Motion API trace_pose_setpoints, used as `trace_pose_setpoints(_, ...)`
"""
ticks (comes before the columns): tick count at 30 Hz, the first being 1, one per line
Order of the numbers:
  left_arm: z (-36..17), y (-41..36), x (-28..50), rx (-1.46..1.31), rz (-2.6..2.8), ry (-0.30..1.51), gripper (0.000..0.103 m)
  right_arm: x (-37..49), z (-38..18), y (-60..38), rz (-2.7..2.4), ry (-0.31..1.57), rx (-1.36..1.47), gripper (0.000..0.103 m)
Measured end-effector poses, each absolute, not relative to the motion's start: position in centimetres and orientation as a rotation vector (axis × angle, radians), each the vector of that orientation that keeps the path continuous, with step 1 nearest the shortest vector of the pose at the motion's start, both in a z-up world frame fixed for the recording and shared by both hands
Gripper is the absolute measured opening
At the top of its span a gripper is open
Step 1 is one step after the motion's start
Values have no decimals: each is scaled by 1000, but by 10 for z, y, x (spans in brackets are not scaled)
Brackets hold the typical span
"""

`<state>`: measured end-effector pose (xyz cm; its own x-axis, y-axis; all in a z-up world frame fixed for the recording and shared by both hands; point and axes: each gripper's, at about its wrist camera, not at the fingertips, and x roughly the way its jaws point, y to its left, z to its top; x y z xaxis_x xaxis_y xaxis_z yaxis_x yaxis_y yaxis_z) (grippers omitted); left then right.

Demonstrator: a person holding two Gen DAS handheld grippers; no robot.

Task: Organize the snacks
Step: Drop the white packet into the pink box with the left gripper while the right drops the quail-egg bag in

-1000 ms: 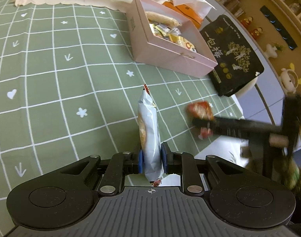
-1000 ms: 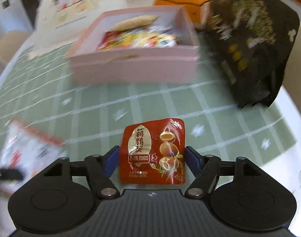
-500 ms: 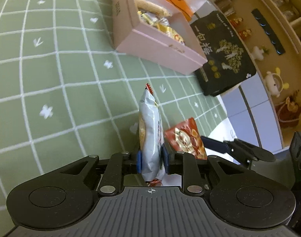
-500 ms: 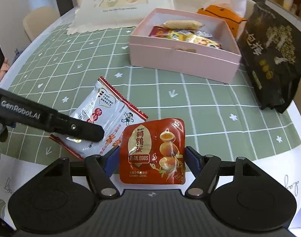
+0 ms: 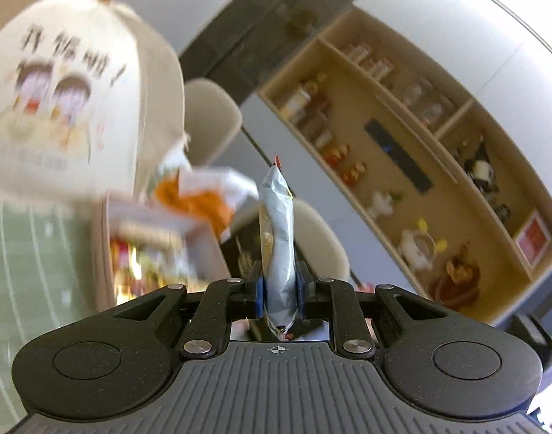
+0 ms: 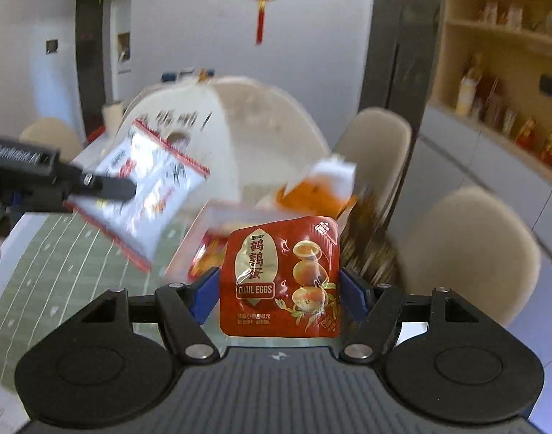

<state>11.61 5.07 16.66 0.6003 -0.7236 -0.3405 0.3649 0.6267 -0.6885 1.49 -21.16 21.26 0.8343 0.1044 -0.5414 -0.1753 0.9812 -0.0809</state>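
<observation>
My left gripper (image 5: 279,289) is shut on a silver-white snack packet (image 5: 277,238), held edge-on and upright in the air. The same packet (image 6: 149,184) appears face-on at the left of the right wrist view, pinched by the left gripper's fingers (image 6: 106,185). My right gripper (image 6: 279,289) is shut on a red quail-egg pouch (image 6: 279,275), gripped by its two side edges. The pink box (image 5: 156,231) with several snacks inside lies blurred below and ahead of both grippers, and its rim (image 6: 232,213) shows just behind the red pouch.
A green checked tablecloth (image 6: 59,253) covers the table. A cream printed bag (image 5: 59,83) stands at the far side, an orange pack (image 6: 312,195) behind the box, a dark bag (image 6: 370,249) to its right. Beige chairs (image 6: 467,253) ring the table. Shelves (image 5: 402,152) line the wall.
Both grippers have risen and tilted upward with their packets, so the table has dropped low in both views and the room behind shows. The pink box is now closer beneath them.
</observation>
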Motion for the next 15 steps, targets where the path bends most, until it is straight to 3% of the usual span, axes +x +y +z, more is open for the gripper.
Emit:
trace_pose_setpoints(6,128,43,189,-578,-505,747,23,32,221,-220,125,561,-167,71)
trace_pose_setpoints(15,119,72,137,-534,-404,719,23,91,203,-208,187,625,-27,71)
